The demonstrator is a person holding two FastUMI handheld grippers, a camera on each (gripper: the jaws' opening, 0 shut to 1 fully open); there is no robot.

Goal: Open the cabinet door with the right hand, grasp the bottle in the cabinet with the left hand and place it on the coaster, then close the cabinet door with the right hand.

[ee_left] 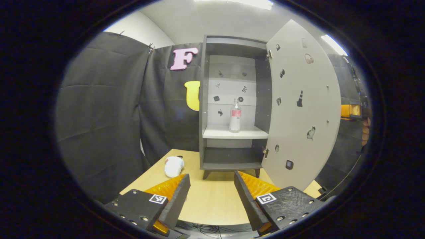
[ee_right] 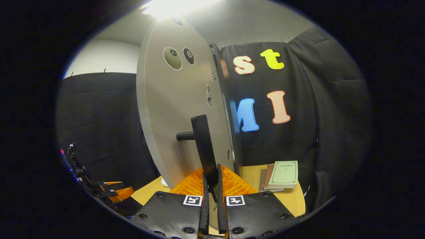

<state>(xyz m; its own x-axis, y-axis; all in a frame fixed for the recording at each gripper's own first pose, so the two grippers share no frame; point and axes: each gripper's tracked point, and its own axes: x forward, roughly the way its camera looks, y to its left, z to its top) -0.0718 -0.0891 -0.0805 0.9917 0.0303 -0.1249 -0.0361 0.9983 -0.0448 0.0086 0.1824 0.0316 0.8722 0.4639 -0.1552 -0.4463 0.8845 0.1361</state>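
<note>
**Inspector:** Left tongs (ee_left: 212, 186) sit at the bottom centre of the left gripper view, fingers spread well apart, grasping nothing, with bare table (ee_left: 212, 202) between them. Right tongs (ee_right: 211, 186) sit at the bottom centre of the right gripper view, clenched on the black door handle (ee_right: 204, 149), one finger on either side of its bar.

**Clerk:** Position of the cabinet door?

**Inspector:** Open. In the left gripper view the cabinet door (ee_left: 302, 106) fills the right half of the frame, swung out from its hinges on the cabinet (ee_left: 203, 99), its inner face dotted with small stickers. In the right gripper view the same door stands centre frame, seen nearly edge-on, its outer face carrying the handle.

**Clerk:** And the bottle?

**Inspector:** The bottle (ee_left: 235, 115) is at the centre of the left gripper view, upright on the cabinet's white shelf (ee_left: 232, 133), clear with a red label and a cap on. It is well apart from the left tongs.

**Clerk:** Other items?

**Inspector:** A white rounded object (ee_left: 173, 166) lies on the table at lower left of that view, near the cabinet's foot; I cannot tell what it is. At the far right edge, a hand (ee_left: 365, 131) shows behind the door's rim. In the right gripper view, a stack of books (ee_right: 280, 175) rests on the table at lower right, green cover uppermost, and the other tongs show at lower left.
</note>
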